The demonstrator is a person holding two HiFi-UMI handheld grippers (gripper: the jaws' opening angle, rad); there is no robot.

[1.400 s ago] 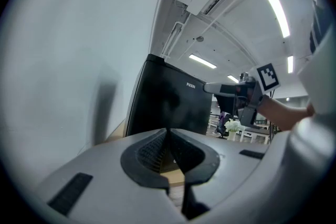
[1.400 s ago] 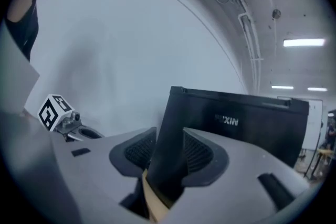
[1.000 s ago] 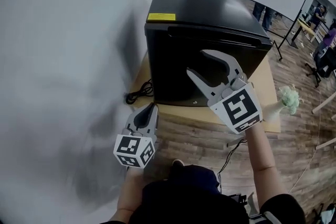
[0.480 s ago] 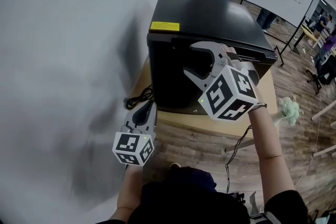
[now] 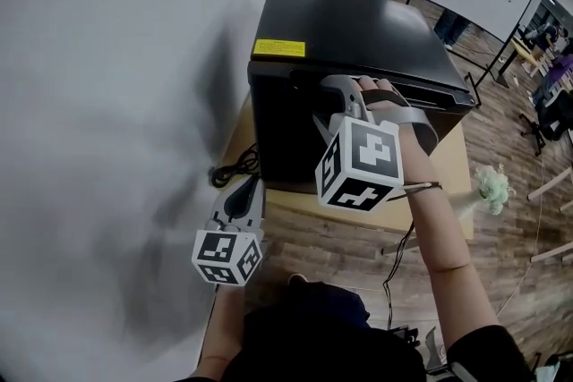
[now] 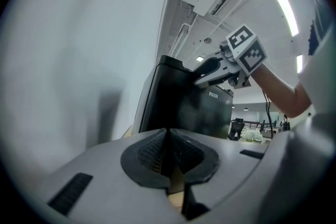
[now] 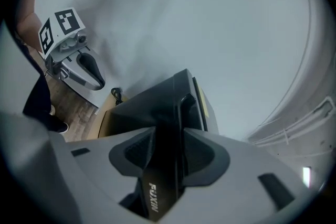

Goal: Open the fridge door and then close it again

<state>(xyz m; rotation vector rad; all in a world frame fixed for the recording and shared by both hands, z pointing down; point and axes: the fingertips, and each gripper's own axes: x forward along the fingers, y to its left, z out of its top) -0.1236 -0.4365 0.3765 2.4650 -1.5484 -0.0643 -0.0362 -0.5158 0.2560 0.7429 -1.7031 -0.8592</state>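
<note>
The black fridge [image 5: 358, 22] stands on a wooden table [image 5: 304, 208] against the white wall [image 5: 107, 103]. Its fridge door [image 5: 282, 134] is closed and the contents are hidden. FUXIN lettering [image 7: 150, 198] marks the door; the yellow label [image 5: 278, 47] on top is illegible. The right gripper [image 5: 333, 103] has just been closing its jaws, which now clamp the door's top edge. The left gripper [image 5: 251, 188], jaws together and empty, hangs low beside the table.

Bright, even light came from ceiling lamps [image 6: 286, 5] — soft grey shadows lay on the wall [image 5: 107, 121] beside the fridge [image 5: 358, 22]. Both gripper views were strongly curved, with dark corners and slight blur.
</note>
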